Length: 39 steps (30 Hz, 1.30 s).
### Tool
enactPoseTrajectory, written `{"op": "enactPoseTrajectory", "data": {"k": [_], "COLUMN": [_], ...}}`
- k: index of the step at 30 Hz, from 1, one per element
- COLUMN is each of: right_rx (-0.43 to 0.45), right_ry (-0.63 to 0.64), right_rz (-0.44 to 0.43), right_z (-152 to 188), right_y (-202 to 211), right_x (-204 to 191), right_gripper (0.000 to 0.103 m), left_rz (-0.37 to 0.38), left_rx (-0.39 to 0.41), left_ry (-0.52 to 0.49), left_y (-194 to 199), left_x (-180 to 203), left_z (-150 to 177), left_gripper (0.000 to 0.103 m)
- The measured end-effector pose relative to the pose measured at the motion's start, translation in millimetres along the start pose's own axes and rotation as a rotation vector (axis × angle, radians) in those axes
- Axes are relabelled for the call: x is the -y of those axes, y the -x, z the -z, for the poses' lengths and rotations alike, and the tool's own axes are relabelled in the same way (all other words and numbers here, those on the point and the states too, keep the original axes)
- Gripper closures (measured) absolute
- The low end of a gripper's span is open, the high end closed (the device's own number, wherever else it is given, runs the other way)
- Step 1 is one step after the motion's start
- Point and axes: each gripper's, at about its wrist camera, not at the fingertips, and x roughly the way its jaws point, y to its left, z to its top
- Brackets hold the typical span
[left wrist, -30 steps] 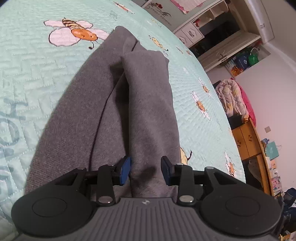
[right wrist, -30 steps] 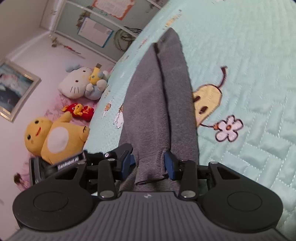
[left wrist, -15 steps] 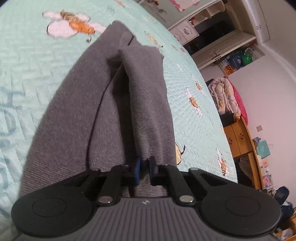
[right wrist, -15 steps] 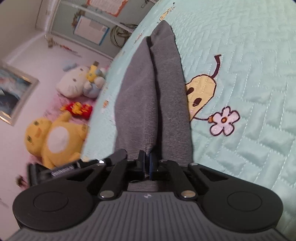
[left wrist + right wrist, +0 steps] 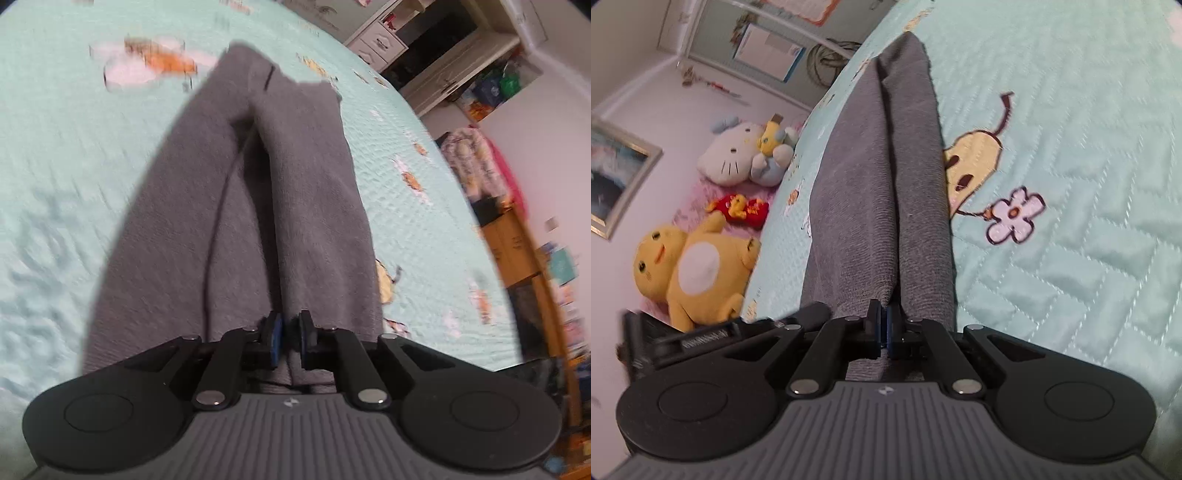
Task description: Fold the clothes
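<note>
Grey garment (image 5: 221, 229), stretched long and narrow on the mint quilted bed (image 5: 66, 155), running straight away from each camera toward the far side of the quilt. Long axis in line with the pointing direction of both grippers, not across it. Near end right at the fingers, far end well apart from them. Two lengthwise ridges side by side in both views, a dark crease between.

Left gripper (image 5: 290, 332): fingers nipped on a raised fold at the near end, just beside the central crease, cloth between the blue pads. Jaws easing apart slightly at this moment, pads seemingly pressing the fold all the same, though hard to confirm through the motion blur. Wider flat panel spread off to the left of the fingers in that view, narrower ridge to the right.

Right gripper (image 5: 885, 321): fingers closed tight on the near edge of the cloth, at the meeting of the two ridges, hem bunched just ahead of the pads. Bare quilt to the right of the cloth in that view, bed edge and plush toys (image 5: 690, 266) off to the left.

Neither hand the nearer one: both already on cloth, each at the end closest to its own camera.

Likely next: lift, then carry of the held cloth along the long axis toward the far end, halving the length. Worth matching the travel of both hands, for fear of a skewed fold. Worth watching the left pinch, probably the weaker of the two.
</note>
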Motion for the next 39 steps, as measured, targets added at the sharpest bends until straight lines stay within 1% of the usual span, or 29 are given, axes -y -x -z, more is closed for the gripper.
{"op": "enactPoseTrajectory", "data": {"k": [1, 2, 3, 5, 7, 8, 10, 12, 14, 15, 16, 19, 20, 22, 23, 24, 25, 26, 27, 29, 31, 33, 35, 37, 39], "right_rx": [0.0, 0.0, 0.001, -0.001, -0.006, -0.002, 0.009, 0.059, 0.115, 0.132, 0.147, 0.12, 0.109, 0.064, 0.057, 0.042, 0.029, 0.025, 0.029, 0.047, 0.081, 0.071, 0.066, 0.071, 0.081], "right_ry": [0.021, 0.04, 0.049, 0.054, 0.057, 0.072, 0.101, 0.133, 0.144, 0.143, 0.143, 0.177, 0.193, 0.161, 0.132, 0.114, 0.096, 0.075, 0.021, -0.084, -0.064, 0.027, 0.033, 0.049, 0.055], "right_rz": [0.007, 0.012, 0.013, 0.009, 0.005, 0.013, 0.03, 0.06, 0.055, 0.029, 0.002, -0.116, -0.155, -0.233, -0.24, -0.227, -0.21, -0.167, -0.17, -0.195, -0.153, -0.103, -0.089, -0.064, -0.074], "right_z": [0.1, 0.5, 0.9, 0.3, -1.6, -3.9, -8.7, -19.3, -39.5, -52.4, -65.4, -107.7, -121.4, -152.4, -166.3, -183.3, -199.9, -213.5, -227.8, -252.6, -271.3, -282.3, -292.2, -295.8, -292.8], "right_y": [0.0, -0.5, -0.5, 1.1, 3.9, 8.0, 16.2, 24.1, 25.0, 20.4, 15.3, -23.4, -41.1, -81.9, -103.3, -128.3, -152.9, -173.7, -190.3, -213.6, -223.2, -235.7, -245.8, -249.9, -243.8], "right_x": [-2.4, -4.0, -4.4, -4.3, -4.4, -6.3, -10.1, -15.2, -19.0, -20.6, -22.1, -29.9, -32.2, -27.2, -21.0, -12.0, -2.8, 8.8, 23.2, 45.8, 43.6, 33.6, 31.9, 25.9, 22.2], "right_gripper": [0.102, 0.102, 0.102, 0.101, 0.1, 0.099, 0.097, 0.082, 0.08, 0.08, 0.08, 0.08, 0.08, 0.08, 0.08, 0.08, 0.082, 0.095, 0.103, 0.103, 0.103, 0.103, 0.103, 0.103, 0.103], "left_rz": [-0.023, -0.02, 0.0, 0.022, 0.039, 0.045, 0.056, 0.067, 0.069, 0.061, 0.054, 0.015, 0.006, -0.007, -0.007, -0.002, 0.002, 0.011, 0.022, 0.038, 0.031, 0.013, 0.004, 0.017, 0.026], "left_rx": [0.037, 0.073, 0.101, 0.135, 0.166, 0.173, 0.179, 0.185, 0.153, 0.131, 0.108, 0.083, 0.094, 0.112, 0.116, 0.118, 0.12, 0.123, 0.126, 0.131, 0.141, 0.152, 0.157, 0.154, 0.149], "left_ry": [-0.037, -0.058, -0.07, -0.112, -0.158, -0.167, -0.171, -0.176, -0.189, -0.2, -0.21, -0.285, -0.322, -0.384, -0.395, -0.398, -0.402, -0.404, -0.398, -0.384, -0.393, -0.419, -0.431, -0.414, -0.399], "left_y": [7.6, 14.6, 19.7, 18.6, 15.5, 8.5, -10.8, -30.2, -53.6, -63.4, -72.7, -86.5, -87.4, -89.5, -91.2, -93.1, -95.0, -95.9, -96.3, -96.9, -97.1, -97.5, -98.5, -99.1, -99.8], "left_x": [7.5, 13.7, 19.0, 27.8, 36.3, 35.7, 29.8, 23.9, 17.3, 14.9, 13.0, 12.0, 12.6, 12.9, 11.3, 8.9, 6.5, 3.7, 0.2, -5.0, -3.4, 1.2, 3.1, 0.2, -1.7], "left_z": [-2.4, -6.2, -12.0, -28.5, -45.7, -53.3, -67.5, -81.6, -83.2, -79.2, -74.6, -57.0, -51.7, -47.4, -47.0, -47.1, -47.2, -47.6, -48.4, -49.3, -47.2, -44.5, -44.7, -47.1, -49.0], "left_gripper": [0.095, 0.095, 0.095, 0.09, 0.084, 0.084, 0.084, 0.084, 0.085, 0.091, 0.094, 0.094, 0.094, 0.093, 0.093, 0.093, 0.093, 0.093, 0.093, 0.092, 0.092, 0.092, 0.092, 0.092, 0.092]}}
